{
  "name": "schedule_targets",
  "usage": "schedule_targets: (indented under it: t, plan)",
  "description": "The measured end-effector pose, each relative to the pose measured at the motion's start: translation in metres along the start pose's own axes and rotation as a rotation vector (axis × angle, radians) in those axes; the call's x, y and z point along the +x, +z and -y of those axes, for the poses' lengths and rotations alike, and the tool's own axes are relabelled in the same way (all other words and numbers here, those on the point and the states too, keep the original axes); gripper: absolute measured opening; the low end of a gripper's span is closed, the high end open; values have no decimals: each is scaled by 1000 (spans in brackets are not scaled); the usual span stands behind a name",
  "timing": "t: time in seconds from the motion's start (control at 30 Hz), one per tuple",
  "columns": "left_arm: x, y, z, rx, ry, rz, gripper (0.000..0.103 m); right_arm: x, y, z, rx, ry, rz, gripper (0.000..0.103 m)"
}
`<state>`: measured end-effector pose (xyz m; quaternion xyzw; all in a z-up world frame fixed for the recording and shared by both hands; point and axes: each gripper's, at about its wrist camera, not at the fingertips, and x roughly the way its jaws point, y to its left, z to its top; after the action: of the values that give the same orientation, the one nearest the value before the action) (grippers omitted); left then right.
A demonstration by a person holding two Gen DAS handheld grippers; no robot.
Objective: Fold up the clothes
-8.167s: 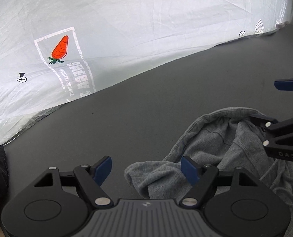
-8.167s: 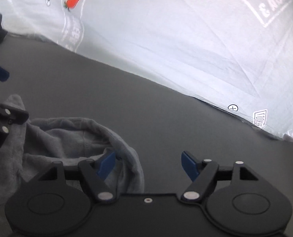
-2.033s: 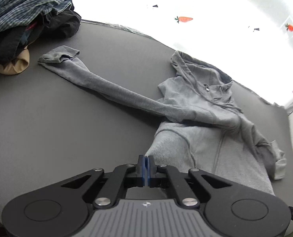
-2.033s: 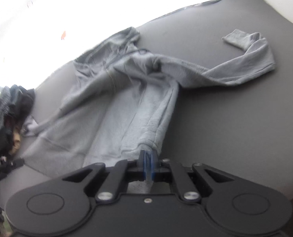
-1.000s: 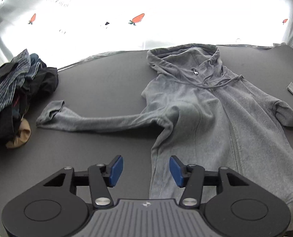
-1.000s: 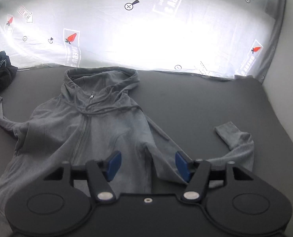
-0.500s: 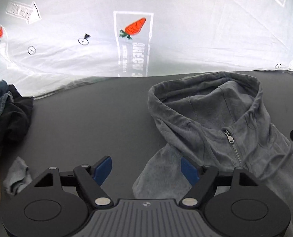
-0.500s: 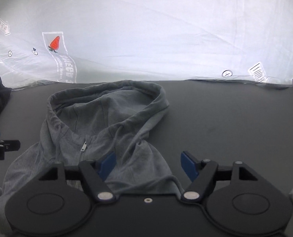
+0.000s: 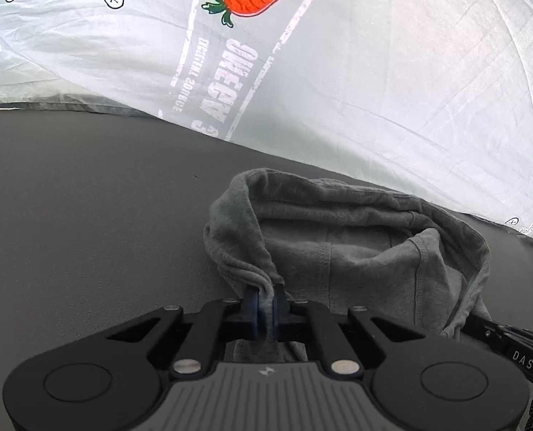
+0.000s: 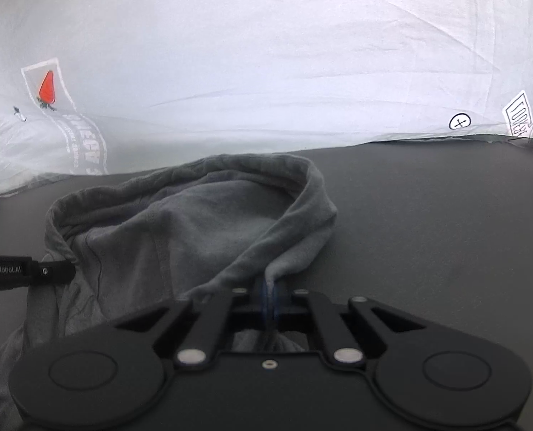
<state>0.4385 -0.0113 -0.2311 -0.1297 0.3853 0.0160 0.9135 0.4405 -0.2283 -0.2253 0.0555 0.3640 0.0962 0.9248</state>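
1. A grey hoodie [image 9: 356, 251] is seen lying on a dark grey table [image 9: 69, 197], w/ the hood end toward a white printed sheet [image 9: 374, 72] at the far edge.
2. The left gripper [image 9: 264, 309] is closed tight on a gathered fold of the hoodie at the hood's left base; grey fabric is pinched between the blue pads [image 9: 253, 310], no gap left.
3. The right gripper [image 10: 269, 303] is likewise clamped on the hoodie [image 10: 194, 230], at the hood's right base; cloth is bunched between the pads and a strip of it is drawn up from the pinch toward the hood rim.
4. The hood opening is held spread btwn the two pinch points, rim upright and sagging in the middle, lining visible inside.
5. In the left wrist view, part of the right tool is seen at the lower right edge, against the hoodie's right side.
6. In the right wrist view, the left tool is seen at the left edge, its tip touching the hood's left side.
7. A carrot print [image 9: 252, 0] w/ mirrored lettering below is seen on the sheet; cross-in-circle marks are scattered on it too.
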Motion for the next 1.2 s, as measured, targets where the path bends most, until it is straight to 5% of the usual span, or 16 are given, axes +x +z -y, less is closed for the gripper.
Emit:
schedule_targets:
  t: [0.4,0.5,0.6,0.7,0.83,0.87,0.93,1.1,1.2]
  plan:
    - [35,64,30,74,2,96,7,36,48,-4,-16,-28,104,2]
    - [45,69,24,57,19,61,9,54,56,5,24,-54,58,3]
    - [34,66,24,107,26,62,17,59,55,10,57,-49,-2,8]
    - [21,61,24,175,49,74,32,45,56,13,39,-77,48,28]
    - [12,54,20,211,70,76,44,34,68,6,-13,-24,110,31]
    - [9,53,18,202,68,75,44,34,70,1,-40,5,117,30]
    - [2,52,10,156,54,70,44,35,72,-13,-120,63,142,4]
    - [-3,45,-11,-8,-2,47,51,53,79,-36,-166,121,118,4]
    - [3,30,-17,-43,-6,25,52,65,79,-46,-266,-13,97,4]
